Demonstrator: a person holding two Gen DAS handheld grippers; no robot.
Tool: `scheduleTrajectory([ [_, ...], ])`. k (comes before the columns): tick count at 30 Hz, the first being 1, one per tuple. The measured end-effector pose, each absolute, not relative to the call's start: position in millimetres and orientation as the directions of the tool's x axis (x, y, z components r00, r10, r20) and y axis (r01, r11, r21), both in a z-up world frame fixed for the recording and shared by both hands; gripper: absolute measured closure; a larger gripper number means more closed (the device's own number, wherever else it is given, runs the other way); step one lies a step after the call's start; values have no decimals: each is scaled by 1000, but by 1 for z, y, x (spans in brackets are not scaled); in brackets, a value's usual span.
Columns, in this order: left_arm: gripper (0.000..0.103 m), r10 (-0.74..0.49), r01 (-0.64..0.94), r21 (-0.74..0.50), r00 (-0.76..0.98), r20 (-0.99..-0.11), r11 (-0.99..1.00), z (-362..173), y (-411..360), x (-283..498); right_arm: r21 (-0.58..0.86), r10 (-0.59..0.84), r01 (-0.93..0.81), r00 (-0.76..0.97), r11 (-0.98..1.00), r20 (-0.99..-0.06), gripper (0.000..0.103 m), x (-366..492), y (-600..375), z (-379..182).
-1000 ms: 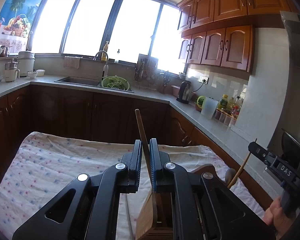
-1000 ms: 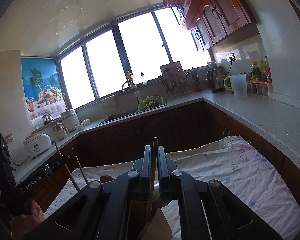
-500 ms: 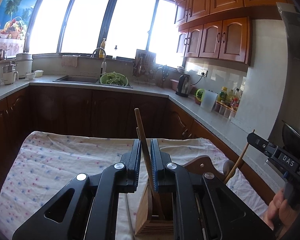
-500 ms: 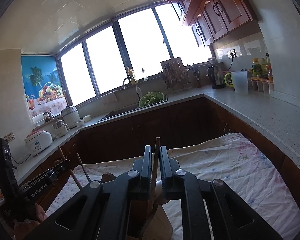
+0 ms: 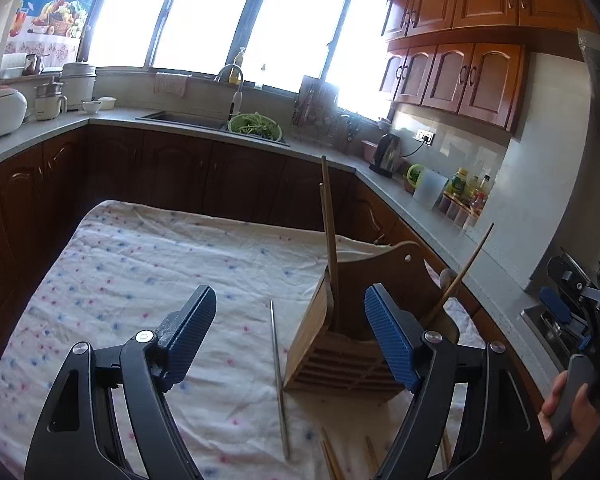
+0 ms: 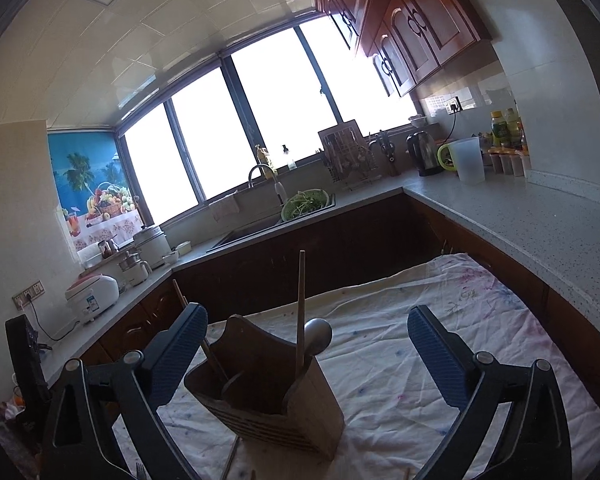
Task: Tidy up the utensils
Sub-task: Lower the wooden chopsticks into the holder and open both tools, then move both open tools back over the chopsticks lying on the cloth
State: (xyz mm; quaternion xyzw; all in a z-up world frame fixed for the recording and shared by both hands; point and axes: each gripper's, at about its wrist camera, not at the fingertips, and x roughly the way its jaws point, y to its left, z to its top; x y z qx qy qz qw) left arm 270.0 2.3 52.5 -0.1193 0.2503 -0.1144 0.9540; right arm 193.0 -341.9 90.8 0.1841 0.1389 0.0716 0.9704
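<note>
The table (image 5: 148, 264), under a flowered cloth (image 5: 132, 280), fills the lower middle of both views, and the wooden holder (image 5: 352, 320) stands on it, right of centre in the left view, low centre in the right. The left gripper (image 5: 290, 324) has just been opening: jaws spread wide, nothing between the pads, the holder's near edge showing past them. The right gripper (image 6: 308, 344) has just been opening too, jaws wide apart, framing the holder without touching it. A long wooden stick (image 5: 329, 232) rises upright from the holder; another stick (image 5: 466, 268) leans out toward the right edge. A spoon (image 6: 318, 338) pokes up beside the upright stick in the right view. A metal chopstick (image 5: 278, 376) lies flat on the cloth, just left of the holder, and wooden chopsticks (image 5: 332, 456) sit at the bottom edge.
</note>
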Motion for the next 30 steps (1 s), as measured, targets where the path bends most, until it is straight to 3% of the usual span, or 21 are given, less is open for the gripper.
scheduleTrajectory([
  [14,22,-263,121,-261,737,-623,958,3,10,198,397,209,-33,888,917,-409,1,103,-347,36],
  [30,22,-266,153,-219,644,-718,964,-33,-11,178,377,181,39,829,925,-530,2,73,-349,-11],
])
